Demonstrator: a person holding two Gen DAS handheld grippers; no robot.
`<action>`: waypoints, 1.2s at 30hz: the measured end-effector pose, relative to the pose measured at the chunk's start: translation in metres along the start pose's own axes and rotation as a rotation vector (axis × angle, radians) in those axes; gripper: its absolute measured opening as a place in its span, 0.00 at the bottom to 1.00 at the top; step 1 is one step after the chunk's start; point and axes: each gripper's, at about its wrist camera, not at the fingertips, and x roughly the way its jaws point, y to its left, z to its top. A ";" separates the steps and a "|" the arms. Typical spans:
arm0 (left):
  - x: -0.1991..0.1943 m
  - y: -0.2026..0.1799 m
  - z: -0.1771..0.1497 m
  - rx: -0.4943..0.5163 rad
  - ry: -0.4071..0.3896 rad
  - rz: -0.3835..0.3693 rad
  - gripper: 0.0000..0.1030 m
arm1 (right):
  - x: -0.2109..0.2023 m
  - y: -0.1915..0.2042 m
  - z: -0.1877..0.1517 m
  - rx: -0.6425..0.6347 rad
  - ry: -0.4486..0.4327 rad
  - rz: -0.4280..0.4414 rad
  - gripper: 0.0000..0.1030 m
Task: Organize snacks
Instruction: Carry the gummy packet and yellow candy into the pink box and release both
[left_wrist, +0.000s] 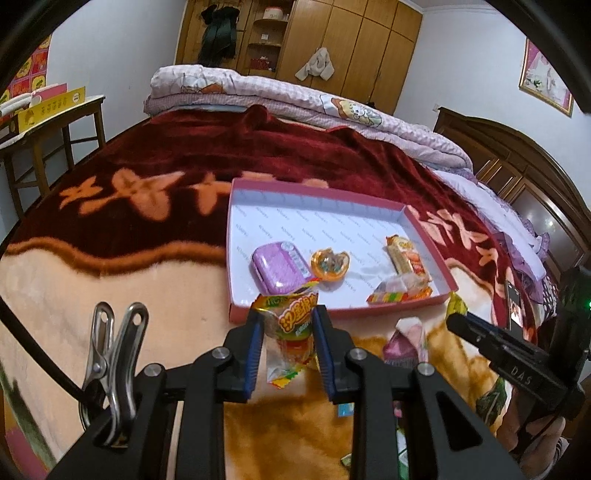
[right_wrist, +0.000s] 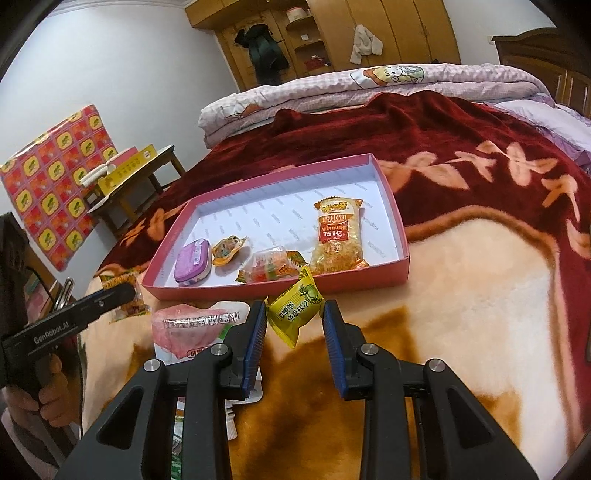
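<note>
A shallow pink box (left_wrist: 334, 308) (right_wrist: 280, 288) with a white floor lies on the bed. Inside it are a purple tin (left_wrist: 279, 267) (right_wrist: 194, 263), a small orange jelly cup (left_wrist: 330, 263) (right_wrist: 228, 250), a clear-wrapped candy pack (left_wrist: 400, 288) (right_wrist: 271, 269) and a long orange cracker packet (left_wrist: 408, 258) (right_wrist: 338, 236). My left gripper (left_wrist: 289, 325) is shut on an orange snack packet (left_wrist: 291, 328), held just in front of the box's near wall. Pinched in my shut right gripper (right_wrist: 295, 315) hangs a yellow wrapped candy (right_wrist: 293, 314), also before the box.
A pink-and-white pouch (right_wrist: 197, 326) (left_wrist: 404, 336) lies on the blanket between the grippers, with more wrappers lower down. The bed carries a red and cream blanket (right_wrist: 480, 295). A folded quilt (left_wrist: 295, 96), a side table (left_wrist: 48, 122) and a wardrobe stand beyond.
</note>
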 end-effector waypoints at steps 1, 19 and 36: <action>-0.001 -0.001 0.002 0.002 -0.003 -0.001 0.27 | 0.000 0.000 0.001 -0.003 -0.001 0.000 0.31; 0.038 -0.034 0.033 0.055 0.014 -0.059 0.27 | 0.004 -0.010 0.027 -0.034 -0.023 -0.041 0.31; 0.087 -0.034 0.026 0.071 0.091 -0.039 0.27 | 0.030 -0.030 0.043 -0.022 -0.001 -0.118 0.31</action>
